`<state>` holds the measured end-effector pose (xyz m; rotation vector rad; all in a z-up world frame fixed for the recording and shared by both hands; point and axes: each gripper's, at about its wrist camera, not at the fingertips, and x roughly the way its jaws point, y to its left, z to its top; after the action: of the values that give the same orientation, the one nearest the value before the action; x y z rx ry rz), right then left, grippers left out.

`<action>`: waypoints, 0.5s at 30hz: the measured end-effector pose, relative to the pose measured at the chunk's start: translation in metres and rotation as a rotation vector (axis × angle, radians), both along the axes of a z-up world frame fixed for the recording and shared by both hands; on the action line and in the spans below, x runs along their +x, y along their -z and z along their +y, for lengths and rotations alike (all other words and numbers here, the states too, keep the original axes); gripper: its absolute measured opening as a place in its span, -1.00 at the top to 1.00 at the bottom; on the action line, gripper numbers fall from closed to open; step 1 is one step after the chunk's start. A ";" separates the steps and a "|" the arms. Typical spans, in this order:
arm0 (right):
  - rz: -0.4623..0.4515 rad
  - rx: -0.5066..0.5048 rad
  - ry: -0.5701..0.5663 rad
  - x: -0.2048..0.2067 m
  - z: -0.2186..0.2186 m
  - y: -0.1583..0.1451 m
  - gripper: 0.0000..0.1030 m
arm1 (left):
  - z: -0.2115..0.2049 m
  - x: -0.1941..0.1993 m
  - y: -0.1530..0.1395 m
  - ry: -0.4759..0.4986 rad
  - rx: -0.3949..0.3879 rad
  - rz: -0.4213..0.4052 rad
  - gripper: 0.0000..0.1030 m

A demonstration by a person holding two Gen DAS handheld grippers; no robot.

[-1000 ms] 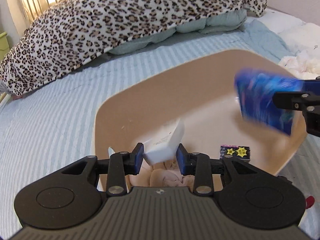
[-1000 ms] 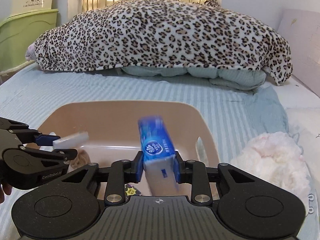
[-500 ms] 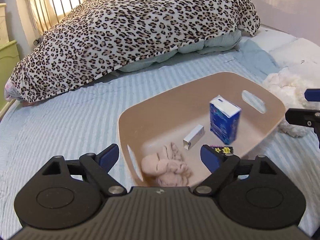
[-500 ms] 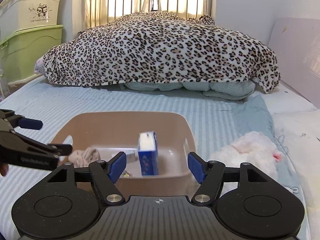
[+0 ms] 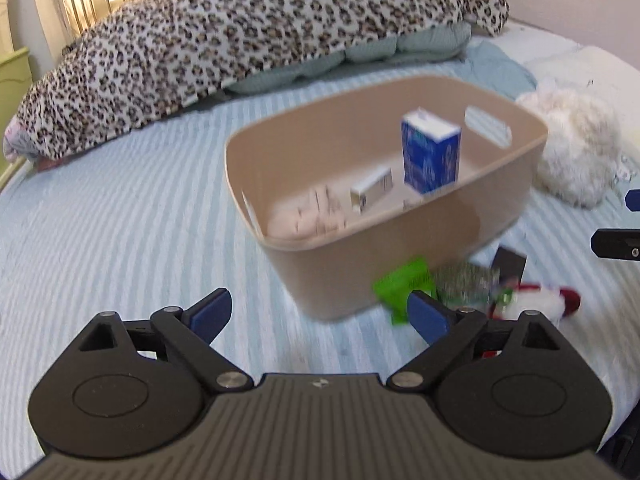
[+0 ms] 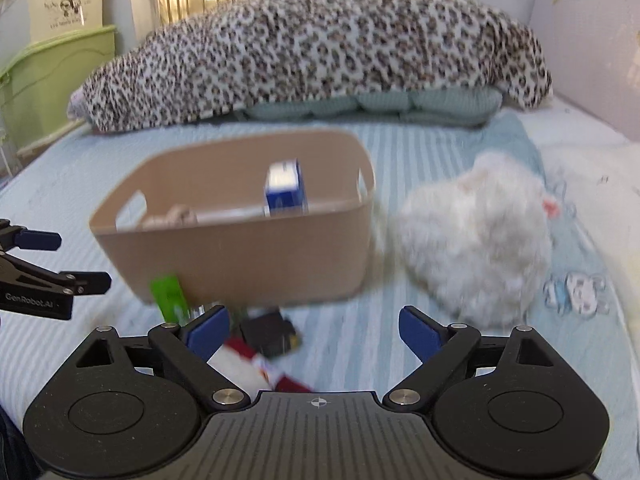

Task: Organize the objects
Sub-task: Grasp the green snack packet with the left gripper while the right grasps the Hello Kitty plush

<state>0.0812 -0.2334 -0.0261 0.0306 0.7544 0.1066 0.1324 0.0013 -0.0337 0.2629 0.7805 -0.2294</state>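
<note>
A tan plastic bin (image 5: 400,264) (image 6: 240,256) sits on the striped bed. Inside it a blue tissue pack (image 5: 430,156) (image 6: 284,192) stands upright, beside a small white box (image 5: 372,190) and a beige cloth (image 5: 304,216). In front of the bin lie a green packet (image 5: 400,288) (image 6: 170,296), a black box (image 5: 510,262) (image 6: 268,334) and a red-and-white item (image 5: 540,302) (image 6: 248,364). My left gripper (image 5: 320,314) is open and empty, short of the bin. My right gripper (image 6: 314,330) is open and empty above the loose items.
A leopard-print blanket (image 5: 260,28) (image 6: 320,52) is heaped at the back of the bed. A white fluffy toy (image 5: 576,148) (image 6: 472,240) lies right of the bin. Green storage boxes (image 6: 48,84) stand at the left.
Both grippers let go of the white box and the blue tissue pack in the bin, opened, and pulled back. The loose items in front of the bin have come into view.
</note>
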 end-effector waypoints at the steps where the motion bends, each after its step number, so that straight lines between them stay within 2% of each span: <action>1: 0.014 0.000 -0.004 -0.001 0.000 0.006 -0.81 | 0.001 -0.001 0.005 -0.003 -0.001 0.011 -0.84; 5: 0.052 0.019 -0.049 -0.001 0.004 0.027 -0.98 | 0.003 -0.004 0.020 -0.009 -0.015 0.050 -0.84; 10: 0.074 0.032 -0.088 0.004 0.013 0.046 -0.99 | 0.003 -0.005 0.031 -0.013 -0.023 0.085 -0.84; 15: 0.107 -0.004 -0.135 0.012 0.029 0.061 -1.00 | -0.001 -0.001 0.041 -0.010 -0.021 0.099 -0.84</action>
<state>0.0932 -0.2048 -0.0869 -0.0184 0.8633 0.2334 0.1318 0.0001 -0.0751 0.2286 0.8769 -0.2428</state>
